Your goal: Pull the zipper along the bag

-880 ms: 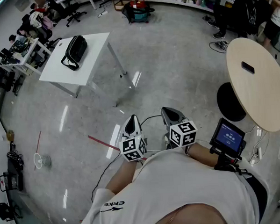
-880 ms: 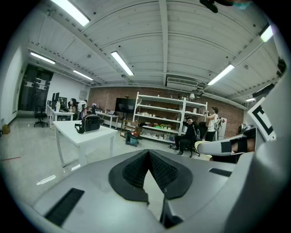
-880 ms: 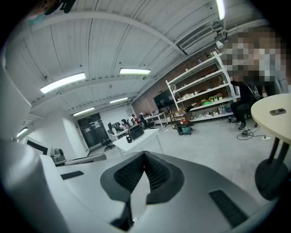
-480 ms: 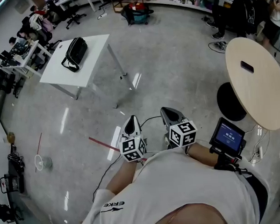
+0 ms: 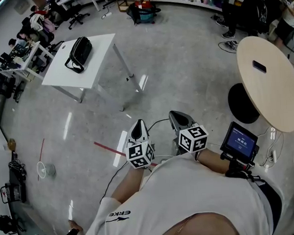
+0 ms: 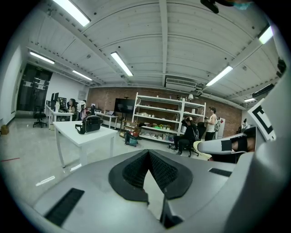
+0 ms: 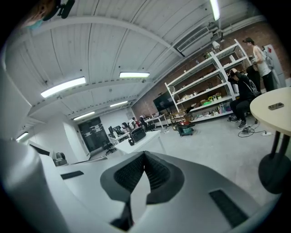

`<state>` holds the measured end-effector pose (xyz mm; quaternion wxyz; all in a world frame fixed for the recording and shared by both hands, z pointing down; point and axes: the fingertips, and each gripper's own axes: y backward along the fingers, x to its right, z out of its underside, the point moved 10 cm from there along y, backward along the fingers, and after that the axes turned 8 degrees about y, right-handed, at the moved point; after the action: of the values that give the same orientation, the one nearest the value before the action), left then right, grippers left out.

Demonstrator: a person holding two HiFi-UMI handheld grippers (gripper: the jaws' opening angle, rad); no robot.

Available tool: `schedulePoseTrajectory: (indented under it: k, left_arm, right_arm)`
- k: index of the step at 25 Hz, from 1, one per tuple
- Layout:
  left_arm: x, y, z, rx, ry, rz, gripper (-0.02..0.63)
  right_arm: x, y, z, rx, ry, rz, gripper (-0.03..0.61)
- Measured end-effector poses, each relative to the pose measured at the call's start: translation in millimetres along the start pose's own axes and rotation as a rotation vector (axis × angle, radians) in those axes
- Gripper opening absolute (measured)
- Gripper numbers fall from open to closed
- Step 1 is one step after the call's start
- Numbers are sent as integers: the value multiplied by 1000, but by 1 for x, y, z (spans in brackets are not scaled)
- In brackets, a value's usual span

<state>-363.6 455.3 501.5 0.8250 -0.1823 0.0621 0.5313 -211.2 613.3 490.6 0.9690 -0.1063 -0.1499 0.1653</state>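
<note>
Although the task called for a zipper to be drawn along the bag (image 5: 79, 53), nothing in these views suggested that the work had begun. The black bag lay closed-looking and untouched on the white surface (image 5: 97, 68) at the far left of the room, its strap looped beside it; whether its zipper stood open or shut was too small to tell. The person stood on the bare floor well apart from it, with both tools held close to the chest. The left gripper (image 5: 139, 125) pointed forward with its fingers (image 6: 132, 170) drawn together at the tips, and nothing lay between them. The right gripper (image 5: 179, 117), just beside it, had its fingers (image 7: 129, 175) pressed together in the same way, equally empty. From the left gripper view the bag showed only as a small dark shape across the room. To the right stood a round tan surface (image 5: 268, 93) that played no part in the task. By my judgement the whole job remained: to approach the white surface, steady the bag with one gripper, pinch the zipper pull with the other, and draw it along.
</note>
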Motion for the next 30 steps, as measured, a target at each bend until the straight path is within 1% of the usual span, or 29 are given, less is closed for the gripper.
schedulePoseTrajectory:
  k: [5, 8, 9, 12, 14, 17, 23, 30]
  left_arm:
    - [-13, 22, 5, -6, 6, 15, 5]
    - [-17, 11, 7, -13, -2, 20, 5]
    - [-20, 16, 8, -18, -7, 22, 5]
    - [-29, 50, 15, -33, -1, 21, 5]
    - [-32, 61, 17, -39, 7, 16, 5]
    - [-32, 51, 13, -32, 8, 14, 5]
    - [-18, -39, -6, -19, 1, -10, 4]
    - [-18, -48, -23, -2, -23, 6, 4]
  right_arm:
    - [-25, 9, 13, -10, -1, 25, 3]
    - [-21, -1, 16, -20, -11, 39, 3]
    - [-25, 1, 19, -26, -14, 44, 3]
    - [-55, 17, 29, -43, -11, 50, 3]
    - [-63, 23, 31, -44, -9, 55, 3]
    - [-53, 15, 25, -35, -12, 63, 3]
    - [18, -40, -5, -34, -20, 42, 3]
    - [23, -45, -19, 3, -36, 64, 3]
